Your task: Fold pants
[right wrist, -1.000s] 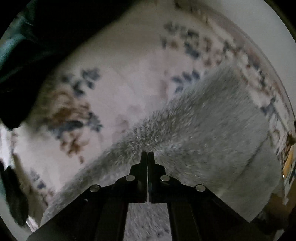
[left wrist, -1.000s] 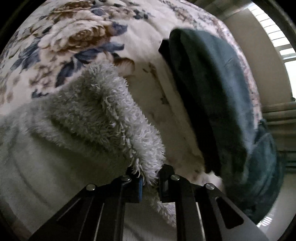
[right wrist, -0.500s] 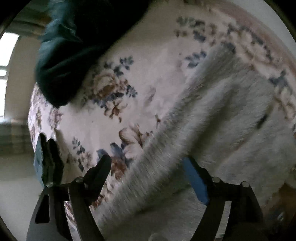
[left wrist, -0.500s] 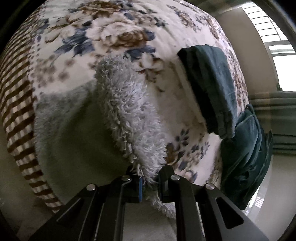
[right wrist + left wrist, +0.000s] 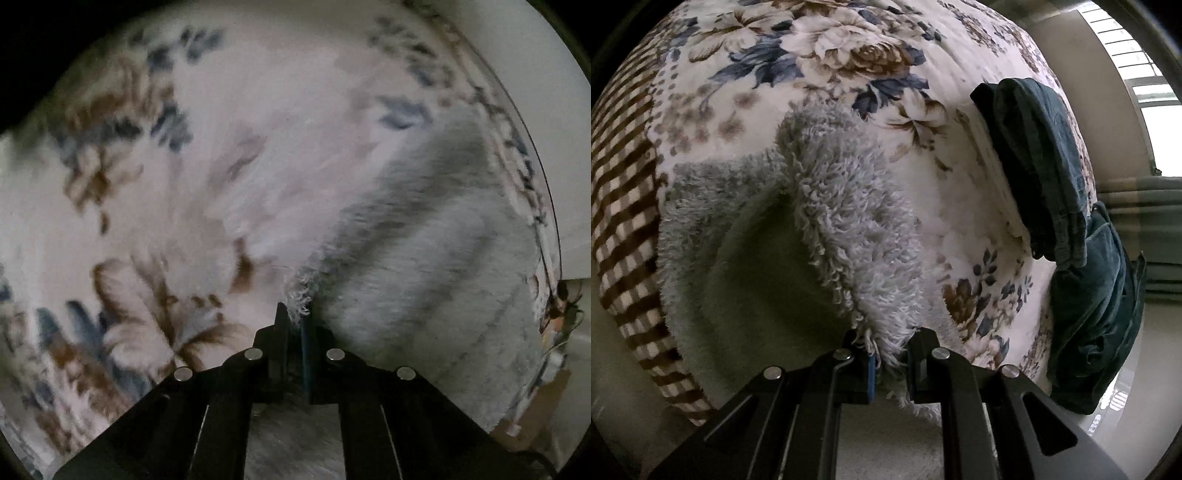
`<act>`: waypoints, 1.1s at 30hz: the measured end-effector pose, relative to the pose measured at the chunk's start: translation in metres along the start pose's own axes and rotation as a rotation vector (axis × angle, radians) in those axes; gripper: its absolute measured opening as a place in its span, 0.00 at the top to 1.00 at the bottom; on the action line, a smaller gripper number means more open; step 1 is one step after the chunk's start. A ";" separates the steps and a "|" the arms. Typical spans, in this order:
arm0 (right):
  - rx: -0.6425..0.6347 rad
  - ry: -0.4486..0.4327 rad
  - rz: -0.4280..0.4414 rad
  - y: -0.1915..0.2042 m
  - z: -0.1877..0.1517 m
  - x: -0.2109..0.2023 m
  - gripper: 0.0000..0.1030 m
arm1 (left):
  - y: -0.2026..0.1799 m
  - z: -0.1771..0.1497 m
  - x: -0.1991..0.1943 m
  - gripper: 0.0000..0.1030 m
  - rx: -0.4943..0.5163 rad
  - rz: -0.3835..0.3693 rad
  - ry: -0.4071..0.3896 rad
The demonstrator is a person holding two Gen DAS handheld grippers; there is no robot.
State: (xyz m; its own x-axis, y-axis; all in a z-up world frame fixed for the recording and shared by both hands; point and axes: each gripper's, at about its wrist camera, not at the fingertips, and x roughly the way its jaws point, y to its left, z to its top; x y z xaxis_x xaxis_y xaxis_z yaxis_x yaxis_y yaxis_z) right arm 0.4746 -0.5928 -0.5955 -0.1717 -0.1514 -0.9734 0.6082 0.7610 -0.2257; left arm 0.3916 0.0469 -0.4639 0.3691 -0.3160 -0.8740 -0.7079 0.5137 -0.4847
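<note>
Light grey fleece pants lie on a flowered bed cover, with one shaggy edge lifted and the smoother inner side showing to its left. My left gripper is shut on that lifted edge, and fleece bulges out between the pads. In the right wrist view, the pants spread to the right over the bed cover. There my right gripper points steeply down. Its jaws are closing on a frayed corner of the fleece, which is pinched between the pads.
A folded dark teal garment lies on the bed at right, and another dark teal piece hangs over the bed's edge. A brown checkered side drops to the floor at left. A window is far right.
The left gripper has pulled back with the fleece edge, so more bed and its checkered side show. The right gripper opened wide over the pants, then shut on their edge.
</note>
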 end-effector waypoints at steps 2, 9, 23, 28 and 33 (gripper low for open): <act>0.039 -0.045 0.055 -0.030 -0.012 -0.027 0.96 | 0.004 -0.003 -0.005 0.91 0.001 -0.002 0.007; 0.149 -0.136 0.190 -0.145 -0.089 -0.102 0.96 | 0.034 -0.027 -0.026 0.91 0.001 0.009 0.047; 0.298 0.163 0.208 -0.249 -0.236 0.022 0.64 | 0.148 -0.031 -0.026 0.90 -0.012 0.190 -0.021; 0.238 0.093 0.265 -0.239 -0.243 -0.004 0.28 | 0.123 -0.020 -0.034 0.45 0.050 0.152 -0.131; 0.095 0.004 0.221 -0.200 -0.245 -0.046 0.27 | 0.086 -0.002 -0.015 0.29 0.165 0.154 -0.117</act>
State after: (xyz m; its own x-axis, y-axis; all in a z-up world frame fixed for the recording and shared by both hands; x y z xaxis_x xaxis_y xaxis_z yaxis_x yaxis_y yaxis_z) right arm 0.1711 -0.5838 -0.4964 -0.0288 0.0148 -0.9995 0.7013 0.7128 -0.0097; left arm 0.3238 0.0942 -0.4925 0.3384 -0.1343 -0.9314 -0.6570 0.6749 -0.3360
